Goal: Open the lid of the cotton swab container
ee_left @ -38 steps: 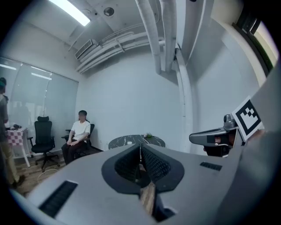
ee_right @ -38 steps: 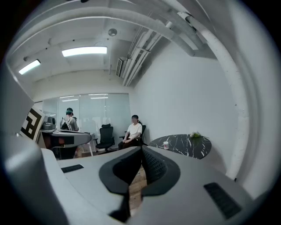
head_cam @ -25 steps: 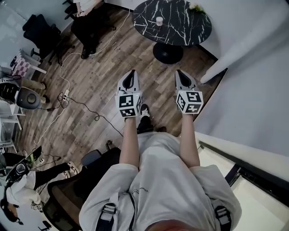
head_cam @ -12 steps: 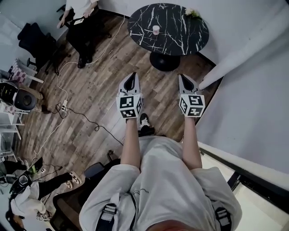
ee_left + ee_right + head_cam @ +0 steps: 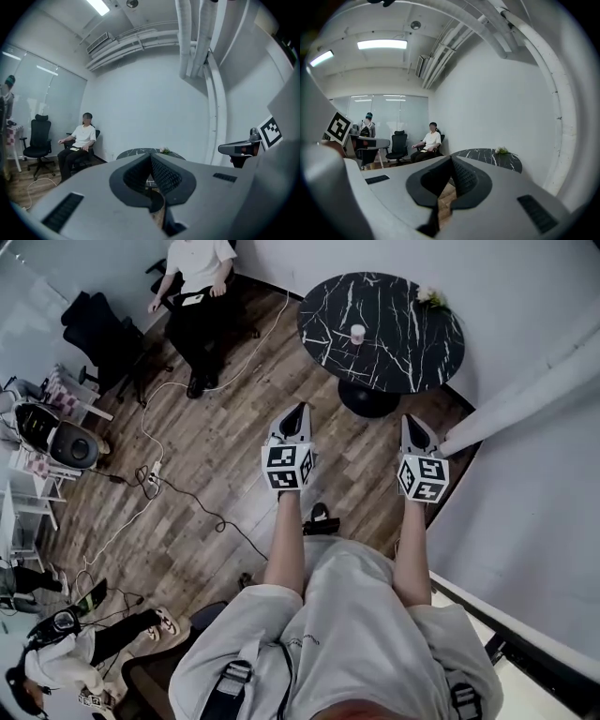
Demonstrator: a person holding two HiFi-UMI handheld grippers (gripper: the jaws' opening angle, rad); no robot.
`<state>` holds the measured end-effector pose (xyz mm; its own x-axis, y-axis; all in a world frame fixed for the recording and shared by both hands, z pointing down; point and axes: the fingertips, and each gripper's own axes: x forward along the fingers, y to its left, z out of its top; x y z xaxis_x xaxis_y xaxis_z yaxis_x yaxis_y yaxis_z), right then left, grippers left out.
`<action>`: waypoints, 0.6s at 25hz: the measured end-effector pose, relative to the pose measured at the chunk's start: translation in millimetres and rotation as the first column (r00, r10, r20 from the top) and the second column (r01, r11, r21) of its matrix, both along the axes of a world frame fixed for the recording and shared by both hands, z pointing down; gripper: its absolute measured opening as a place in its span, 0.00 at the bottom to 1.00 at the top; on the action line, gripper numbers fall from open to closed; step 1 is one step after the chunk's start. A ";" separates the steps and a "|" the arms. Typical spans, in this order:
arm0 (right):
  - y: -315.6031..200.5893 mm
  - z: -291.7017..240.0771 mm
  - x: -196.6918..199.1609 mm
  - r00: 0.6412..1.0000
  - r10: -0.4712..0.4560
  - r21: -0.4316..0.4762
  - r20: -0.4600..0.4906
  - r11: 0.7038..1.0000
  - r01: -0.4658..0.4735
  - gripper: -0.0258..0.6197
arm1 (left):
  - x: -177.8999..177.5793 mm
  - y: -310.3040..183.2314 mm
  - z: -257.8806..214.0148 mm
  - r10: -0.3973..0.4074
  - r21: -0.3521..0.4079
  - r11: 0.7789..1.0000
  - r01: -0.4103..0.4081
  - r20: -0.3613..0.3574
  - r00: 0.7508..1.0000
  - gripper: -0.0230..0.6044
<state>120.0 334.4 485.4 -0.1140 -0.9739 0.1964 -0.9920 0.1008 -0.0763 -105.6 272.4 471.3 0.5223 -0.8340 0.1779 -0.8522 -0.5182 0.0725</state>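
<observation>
The cotton swab container [image 5: 357,334] is a small pale cylinder with a pinkish lid, standing on the round black marble table [image 5: 403,352] ahead. My left gripper [image 5: 299,412] and right gripper [image 5: 410,420] are held out side by side over the wooden floor, short of the table. Both are shut, with nothing between their jaws. In the left gripper view the closed jaws [image 5: 151,156] point at the table [image 5: 136,152], and the right gripper [image 5: 239,149] shows at the right. In the right gripper view the closed jaws [image 5: 451,159] cover part of the table [image 5: 497,158]. Neither gripper view shows the container.
A small flower bunch [image 5: 432,297] lies at the table's far edge. A person sits on a chair [image 5: 198,282] at the back left. Cables [image 5: 178,493] trail over the floor, with office chairs [image 5: 98,329] and equipment at the left. A white wall [image 5: 534,484] runs along the right.
Both grippers have travelled forward with the person towards the round table, staying shut and side by side. The table and the seated person now show lower and fuller in the head view.
</observation>
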 end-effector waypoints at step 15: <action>-90.5 12.9 -17.1 0.994 0.047 -0.002 0.097 0.999 -0.047 0.09 | 6.9 -101.9 12.9 0.112 -0.011 0.994 -0.112 -0.002 0.994 0.07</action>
